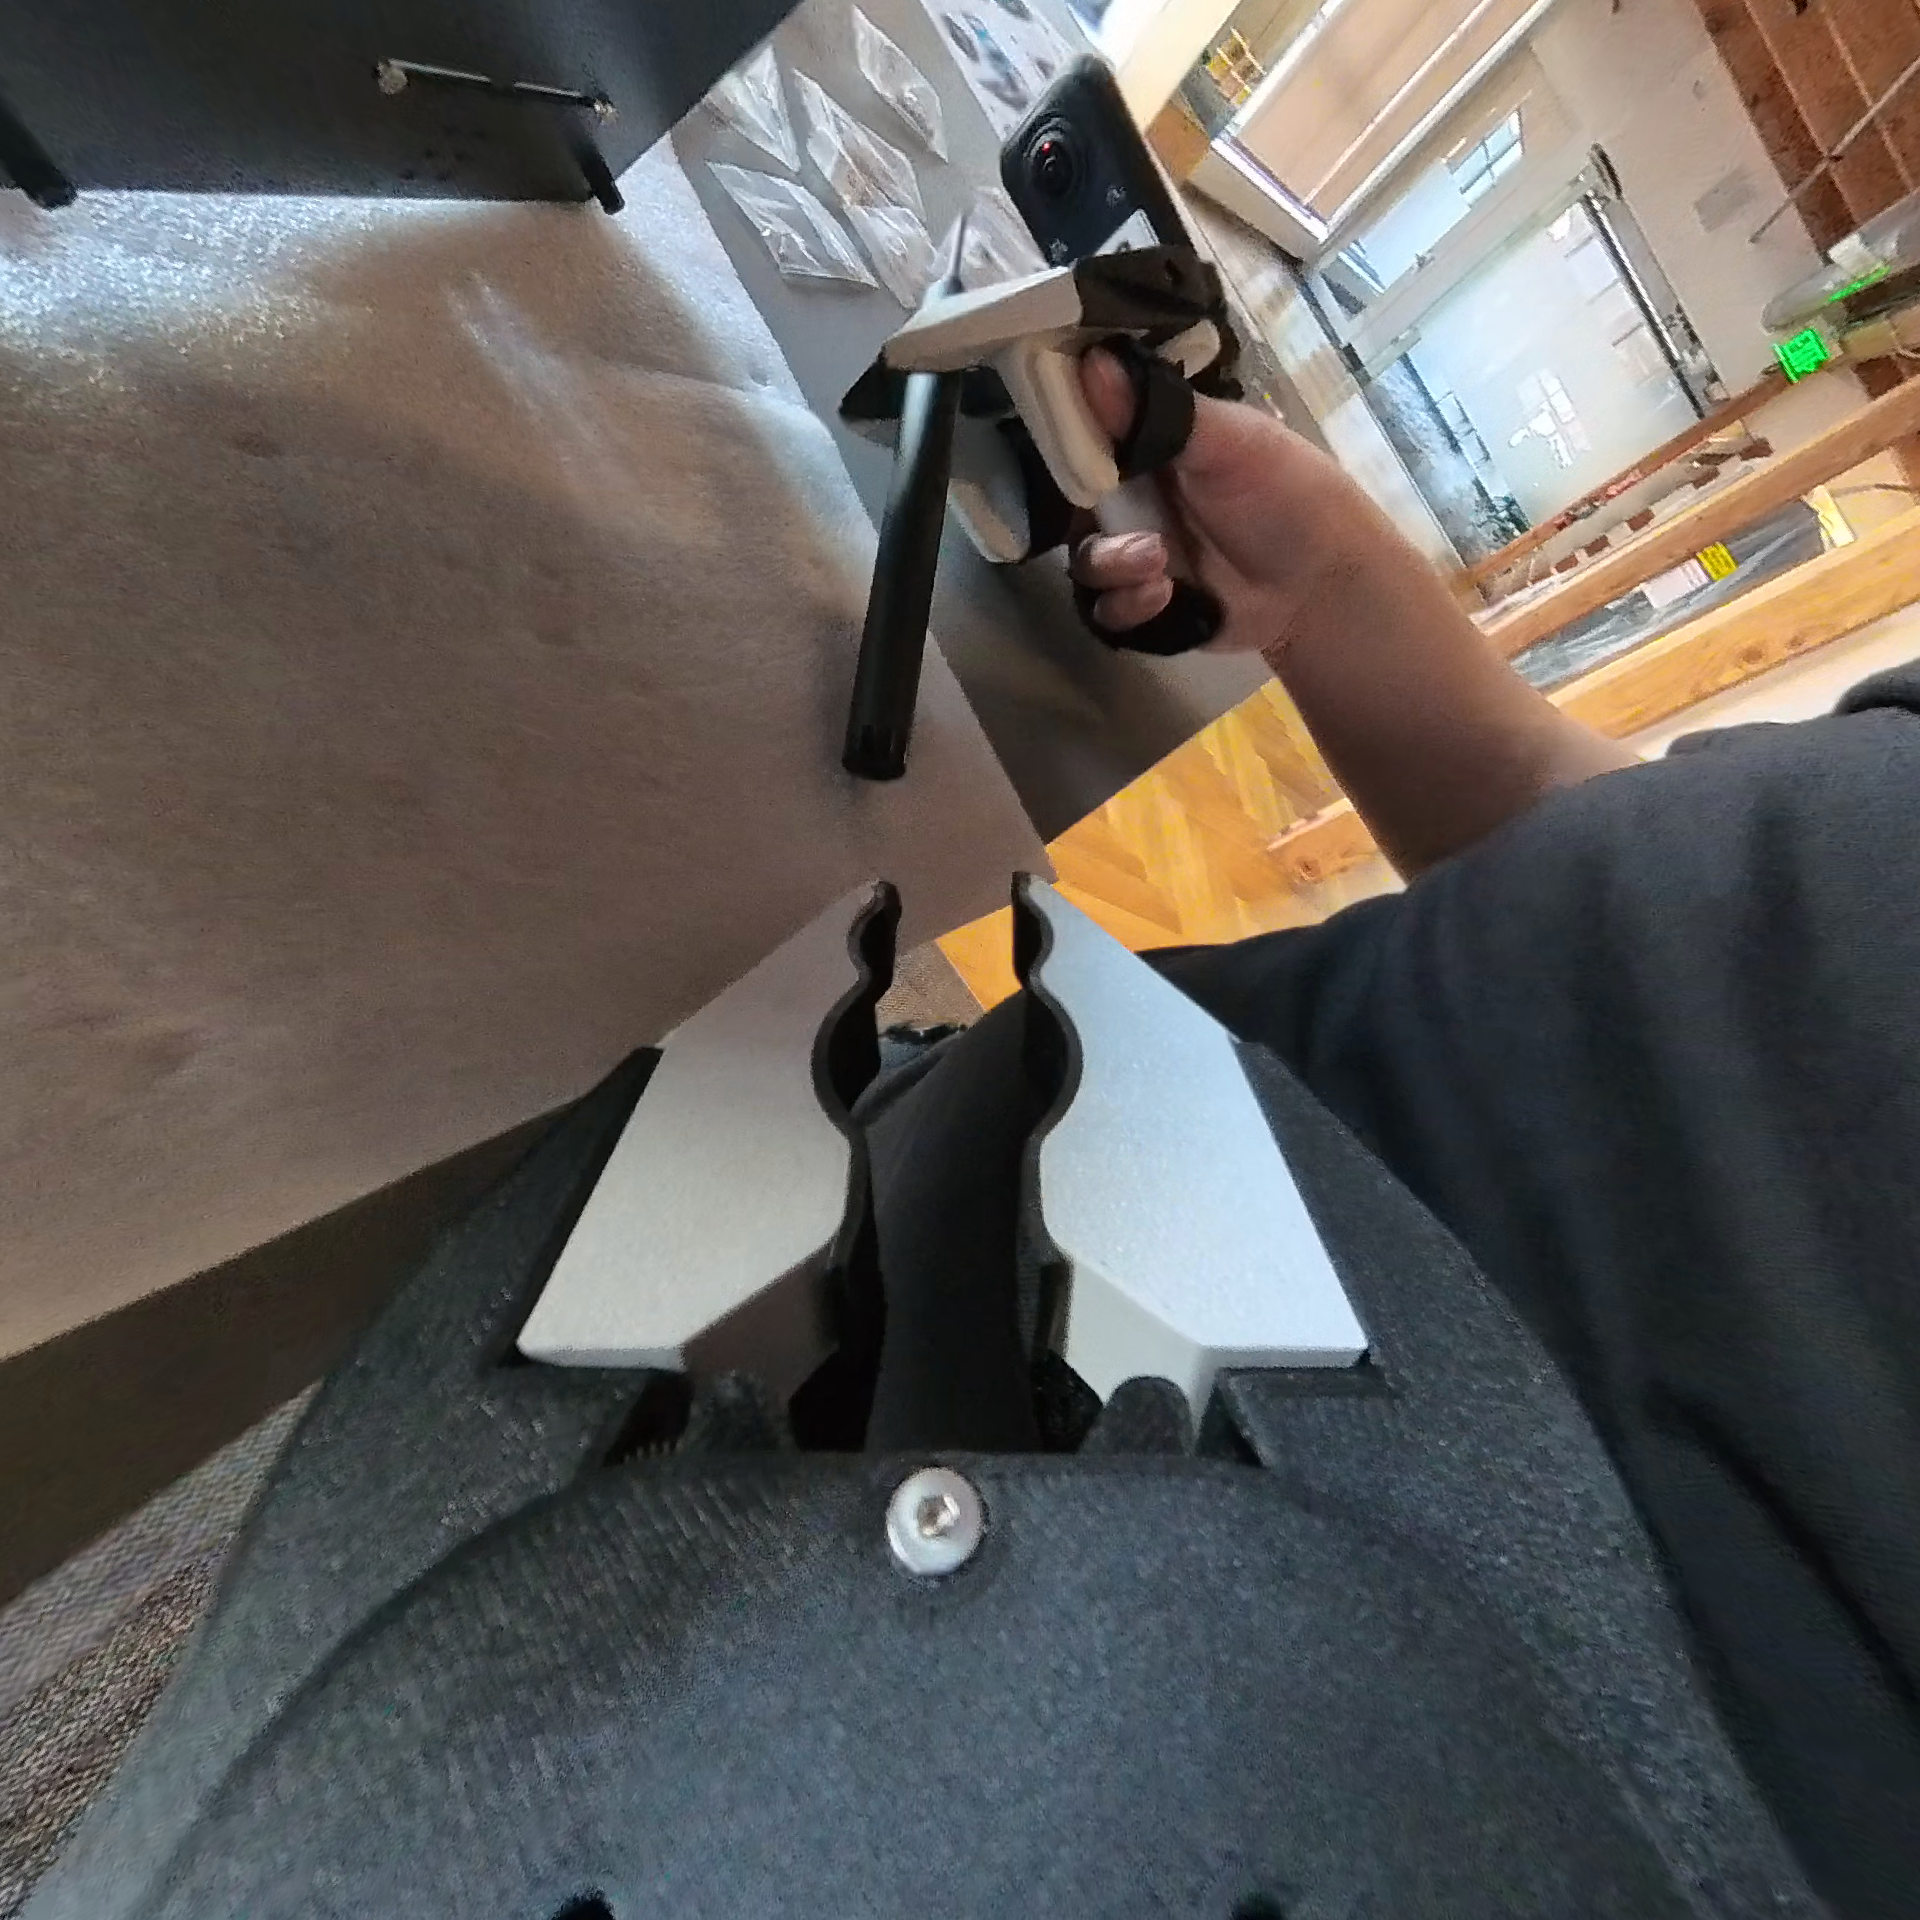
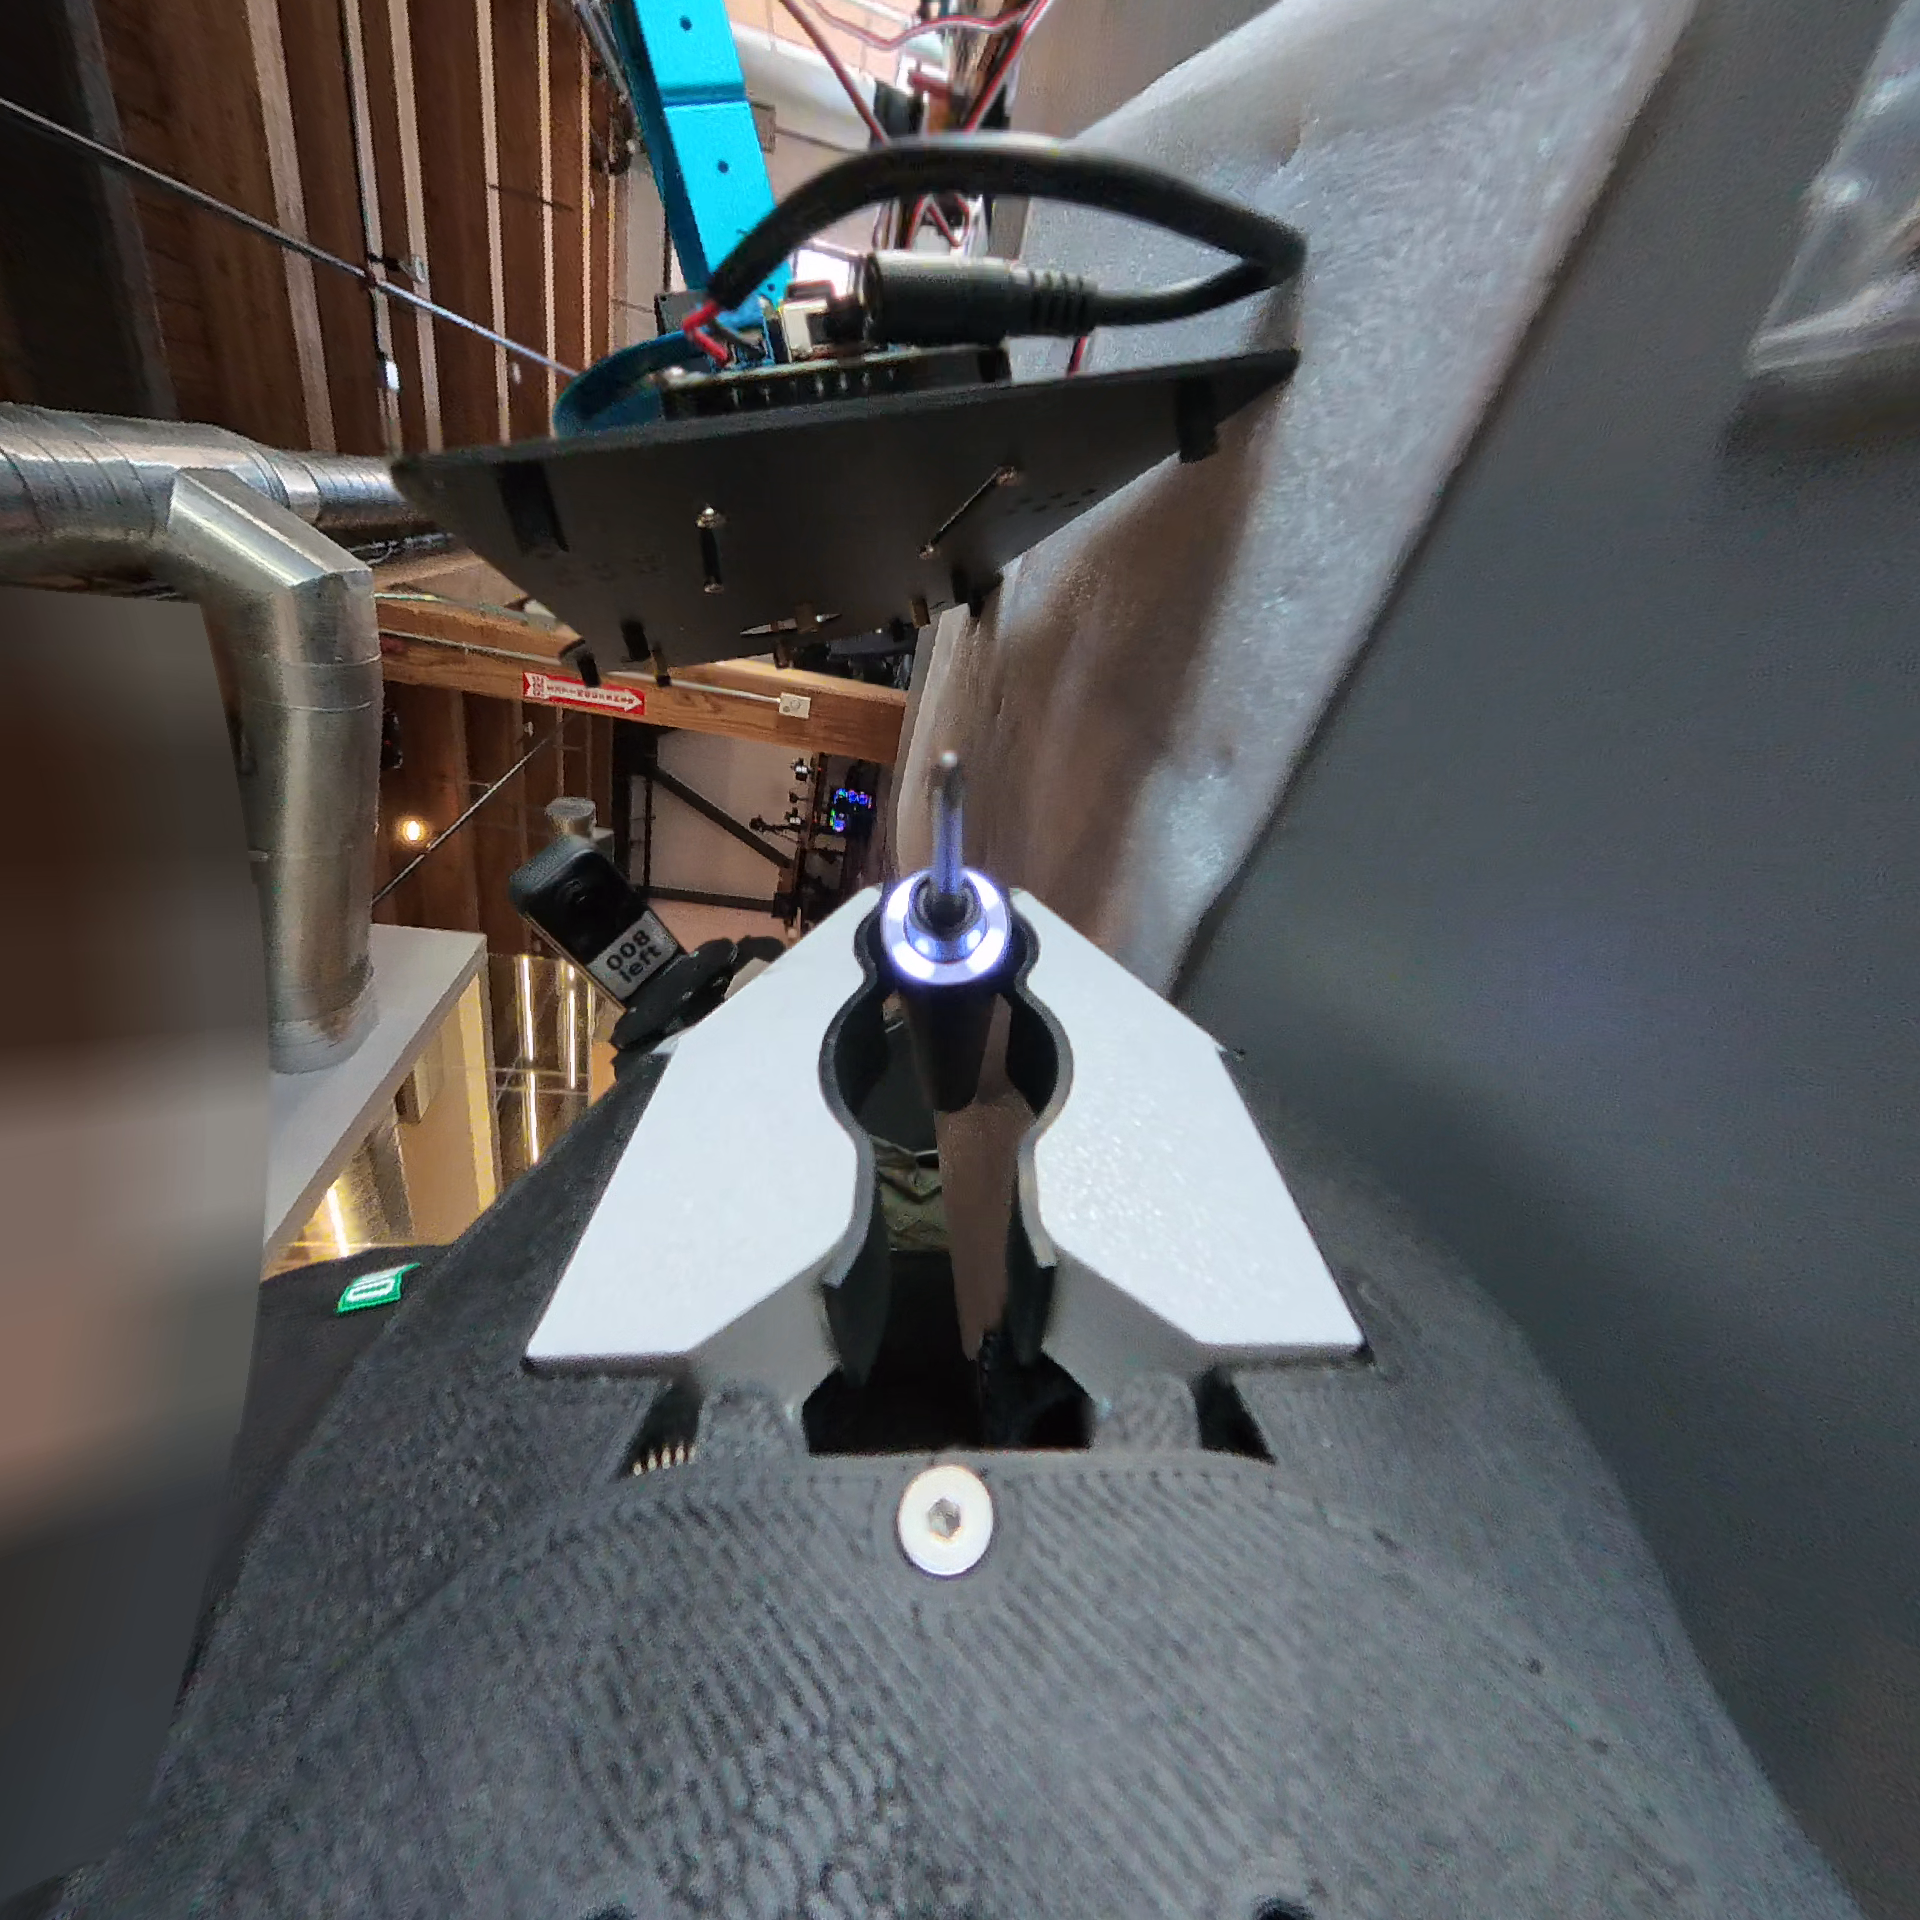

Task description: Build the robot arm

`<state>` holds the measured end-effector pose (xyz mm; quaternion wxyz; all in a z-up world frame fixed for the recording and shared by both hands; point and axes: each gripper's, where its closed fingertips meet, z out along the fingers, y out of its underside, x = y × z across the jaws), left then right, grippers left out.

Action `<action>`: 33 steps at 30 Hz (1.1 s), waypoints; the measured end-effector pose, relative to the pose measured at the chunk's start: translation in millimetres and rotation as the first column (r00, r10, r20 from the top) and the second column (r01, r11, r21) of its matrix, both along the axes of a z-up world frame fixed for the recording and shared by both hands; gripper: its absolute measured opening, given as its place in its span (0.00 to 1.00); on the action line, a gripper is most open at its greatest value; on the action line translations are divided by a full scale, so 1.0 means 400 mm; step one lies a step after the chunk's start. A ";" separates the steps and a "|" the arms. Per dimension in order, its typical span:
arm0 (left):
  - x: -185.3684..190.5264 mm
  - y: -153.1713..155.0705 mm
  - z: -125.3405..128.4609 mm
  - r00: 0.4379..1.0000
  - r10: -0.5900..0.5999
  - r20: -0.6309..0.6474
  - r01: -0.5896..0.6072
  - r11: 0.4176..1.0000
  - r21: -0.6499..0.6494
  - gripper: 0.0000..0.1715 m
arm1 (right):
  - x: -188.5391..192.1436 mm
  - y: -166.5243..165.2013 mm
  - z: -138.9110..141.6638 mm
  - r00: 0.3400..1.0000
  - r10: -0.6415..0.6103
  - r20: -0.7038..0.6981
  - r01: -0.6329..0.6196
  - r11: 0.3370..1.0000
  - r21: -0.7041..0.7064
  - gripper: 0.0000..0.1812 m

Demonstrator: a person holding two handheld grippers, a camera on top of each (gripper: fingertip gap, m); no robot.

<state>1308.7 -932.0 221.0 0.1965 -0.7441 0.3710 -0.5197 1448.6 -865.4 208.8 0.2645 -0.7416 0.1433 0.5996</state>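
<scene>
In the right gripper, jaws closed around a black powered screwdriver, held near its nose with the light ring glowing just past the fingertips. Bit bare and in the air, touching nothing, pointed towards the underside of a black plate. Seen from the left wrist view: same right gripper in a person's hand, with the screwdriver's long body hanging out of it over the foam sheet.

On the black plate, a circuit board with a thick black cable plugged in, and a bright blue part rising from it. Underneath, several short screws and standoffs sticking out. Cannot tell whether any of them is tight or loose. Near the bit, but not in contact with it.

In the left gripper, nothing: jaws parted by a narrow gap, hovering off the corner of the foam sheet at the edge of the grey surface, well apart from the plate.

Farther along the surface, clear plastic bags in a row, their contents too small to name.
</scene>
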 end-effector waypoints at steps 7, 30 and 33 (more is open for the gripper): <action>-0.011 0.012 0.040 0.985 0.168 0.042 -0.168 0.986 0.011 0.12 | 0.092 -0.018 -0.006 0.992 0.122 0.021 -0.121 0.991 -0.062 0.09; 0.069 -0.074 0.118 0.982 0.190 0.018 -0.190 0.982 -0.009 0.11 | 0.197 -0.036 -0.083 0.788 0.555 0.268 -0.442 0.812 -0.382 0.07; 0.058 -0.051 0.132 0.986 0.163 0.037 -0.163 0.987 0.002 0.11 | 0.199 -0.023 -0.086 0.767 0.535 0.354 -0.392 0.828 -0.401 0.06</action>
